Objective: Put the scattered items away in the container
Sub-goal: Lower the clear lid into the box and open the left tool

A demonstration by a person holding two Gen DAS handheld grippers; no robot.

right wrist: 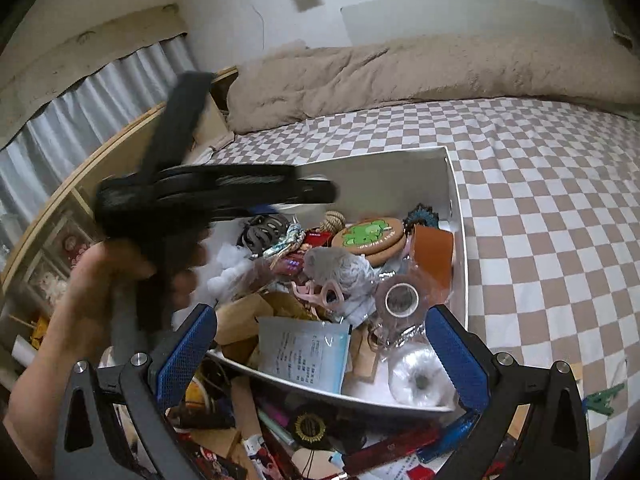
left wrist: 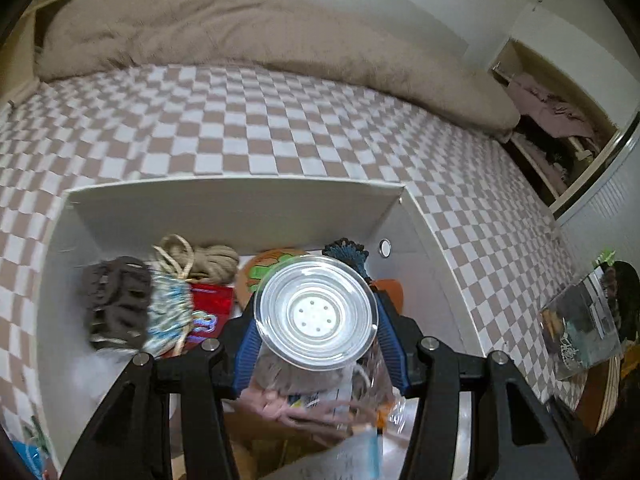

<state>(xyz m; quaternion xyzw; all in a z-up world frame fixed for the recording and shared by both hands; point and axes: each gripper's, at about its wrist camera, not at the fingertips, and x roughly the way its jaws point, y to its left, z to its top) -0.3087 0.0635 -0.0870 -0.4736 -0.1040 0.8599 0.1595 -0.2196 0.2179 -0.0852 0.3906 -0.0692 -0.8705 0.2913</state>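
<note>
The bed (left wrist: 280, 132), under a checked sheet, fills both views, with a beige duvet (left wrist: 240, 32) bunched along its far edge at twelve o'clock. On it sits the white box (right wrist: 456, 200), open-topped and already well filled, which I take to be the container.

In the right wrist view the box holds a brown tape roll (right wrist: 434, 256) at about two o'clock, a round frog coaster (right wrist: 370, 236) near centre, a grey furry lump (right wrist: 336, 270) just below it, a printed pouch (right wrist: 304, 356) leaning over the near wall at six, and a clear wrapped roll (right wrist: 416, 374) in the near right corner. Loose clutter (right wrist: 280, 432) lies outside the near wall at six o'clock, so the task looks partly done.

The left gripper (left wrist: 316, 328) is clamped on a clear jar (left wrist: 316, 308), its blue pads pressing either side just behind the silver lid, which faces the camera. The jar hangs over the box interior, probably held there for dropping in. The right view shows this tool only as a dark blur at ten o'clock.

The right gripper (right wrist: 320, 352) hovers over the near wall with its jaws spread wide and nothing between them, probably ready for the next loose piece.
</note>
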